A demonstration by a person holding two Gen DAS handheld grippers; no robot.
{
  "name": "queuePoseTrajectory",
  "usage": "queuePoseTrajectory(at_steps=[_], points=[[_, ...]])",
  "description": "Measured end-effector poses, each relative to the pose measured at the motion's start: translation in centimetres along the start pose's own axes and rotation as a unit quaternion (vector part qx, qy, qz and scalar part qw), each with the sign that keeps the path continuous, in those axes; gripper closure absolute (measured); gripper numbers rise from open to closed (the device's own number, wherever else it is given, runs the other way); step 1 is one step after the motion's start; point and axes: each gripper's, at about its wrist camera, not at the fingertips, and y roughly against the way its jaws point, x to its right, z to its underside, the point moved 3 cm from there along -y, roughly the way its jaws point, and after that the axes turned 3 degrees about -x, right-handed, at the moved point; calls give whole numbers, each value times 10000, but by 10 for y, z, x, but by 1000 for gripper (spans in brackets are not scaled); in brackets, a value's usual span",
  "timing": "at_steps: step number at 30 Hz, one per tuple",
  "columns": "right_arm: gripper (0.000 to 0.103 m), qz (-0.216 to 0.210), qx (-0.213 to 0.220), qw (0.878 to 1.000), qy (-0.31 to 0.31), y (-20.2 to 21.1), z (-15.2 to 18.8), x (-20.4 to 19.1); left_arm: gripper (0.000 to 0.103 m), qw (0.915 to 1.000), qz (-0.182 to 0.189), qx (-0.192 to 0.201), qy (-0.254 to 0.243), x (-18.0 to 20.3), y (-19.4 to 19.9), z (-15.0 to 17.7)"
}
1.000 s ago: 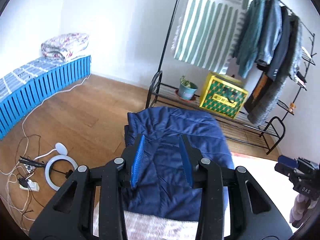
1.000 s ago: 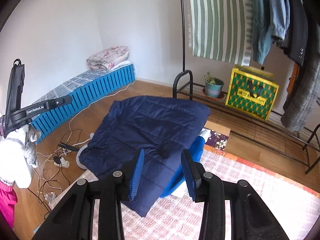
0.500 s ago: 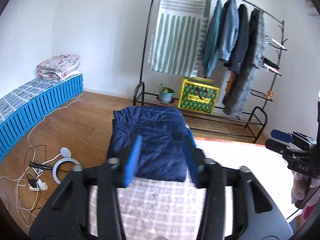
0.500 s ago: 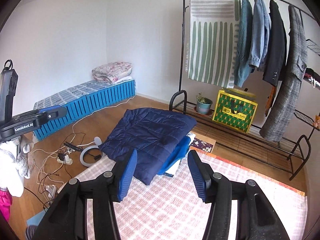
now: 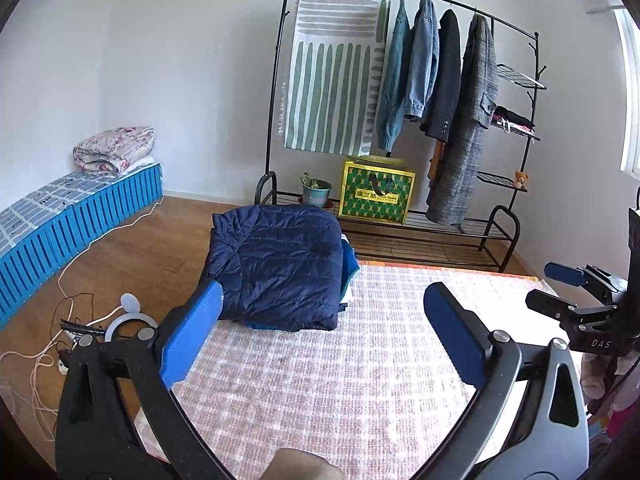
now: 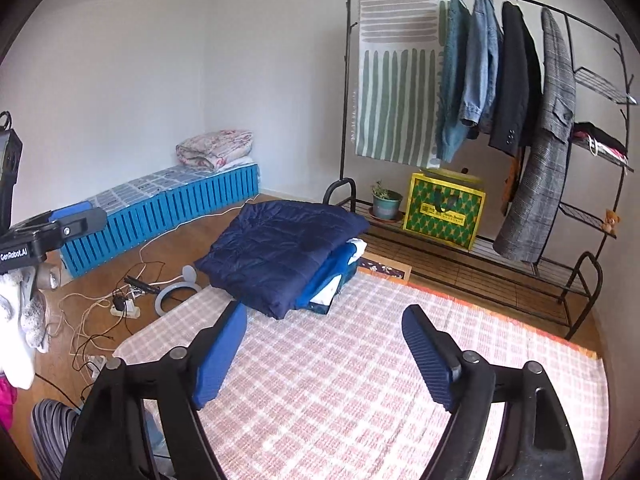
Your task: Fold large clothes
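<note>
A folded navy quilted jacket [image 5: 280, 268] [image 6: 280, 254] lies on top of a small pile of folded blue and white clothes [image 6: 332, 280] at the far left corner of the pink checked rug [image 5: 360, 360] [image 6: 380, 380]. My left gripper [image 5: 320, 320] hovers over the rug, well short of the jacket, its blue-padded jaws opening wide with nothing between them. My right gripper [image 6: 324, 340] also hangs above the rug, jaws opening and empty. The right gripper shows at the right edge of the left wrist view, and the left gripper at the left edge of the right wrist view.
A black clothes rack [image 5: 400, 120] with hanging coats, a striped cloth, a green-yellow bag [image 5: 376, 196] and a potted plant [image 5: 316, 192] stands against the far wall. Cables and a white ring light [image 5: 124, 320] lie on the wooden floor at left, by a blue slatted bench [image 5: 80, 216].
Both grippers have pulled back from the folded navy jacket, which now looks smaller and farther off. Both sets of jaws have spread from narrow to wide.
</note>
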Motion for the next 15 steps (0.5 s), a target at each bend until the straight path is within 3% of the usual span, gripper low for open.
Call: queuePoseTrajectory(at_steps=[9, 15], points=[[12, 239, -58, 9995, -202, -10, 38, 18, 0, 9998, -58, -209, -34, 25, -18, 41], [1, 403, -66, 9989, -229, -18, 55, 26, 0, 9991, -276, -307, 135, 30, -35, 58]])
